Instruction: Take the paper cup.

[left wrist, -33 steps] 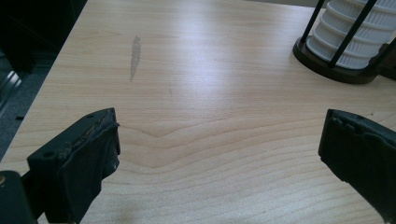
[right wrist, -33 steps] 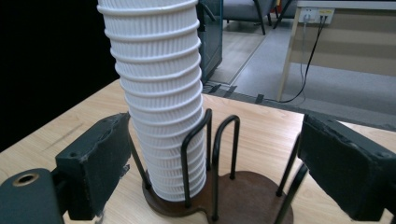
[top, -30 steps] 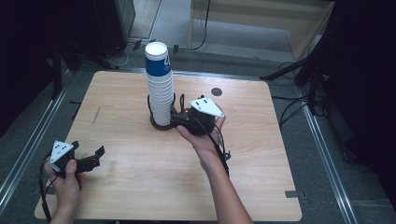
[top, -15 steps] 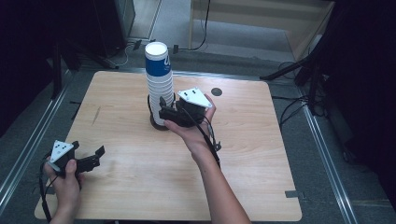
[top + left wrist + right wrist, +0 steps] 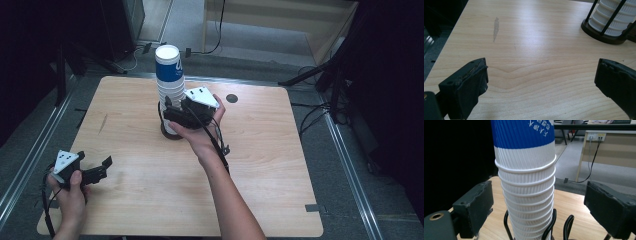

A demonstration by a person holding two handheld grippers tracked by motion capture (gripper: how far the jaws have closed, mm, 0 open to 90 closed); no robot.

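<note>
Looking down from the high view, we see a pale wooden table (image 5: pixel 280 165) with rounded corners, its grain running across it and a faint grey scuff (image 5: pixel 103 123) near its left edge. A small dark round disc (image 5: pixel 231 98) sits in the wood near the far edge. Grey floor (image 5: pixel 350 165) surrounds the table, with metal rails (image 5: pixel 30 155) along both sides, cables (image 5: pixel 215 30) trailing beyond the far edge, and a light wooden bench (image 5: pixel 280 12) at the back; the room's sides lie in darkness.

We find the cups (image 5: pixel 168 75), a ribbed white stack topped by a blue-and-white cup, upright in a dark wire holder (image 5: pixel 171 134) on the far middle of the table.

Our right gripper (image 5: pixel 172 116) is raised at the stack, level with its lower white cups. In the right gripper view the stack (image 5: pixel 526 195) stands between the two jaws, which are spread wider than the cups, with a gap on either side and no pad touching. The holder's black wire loops (image 5: pixel 554 225) rise at the bottom of that view.

Our left gripper (image 5: pixel 102 167) lies low at the near left corner, well apart from the stack. In the left gripper view its jaws stand wide over bare wood (image 5: pixel 536 62), with the scuff (image 5: pixel 496 27) ahead and the holder's base (image 5: pixel 604 37) at upper right.
</note>
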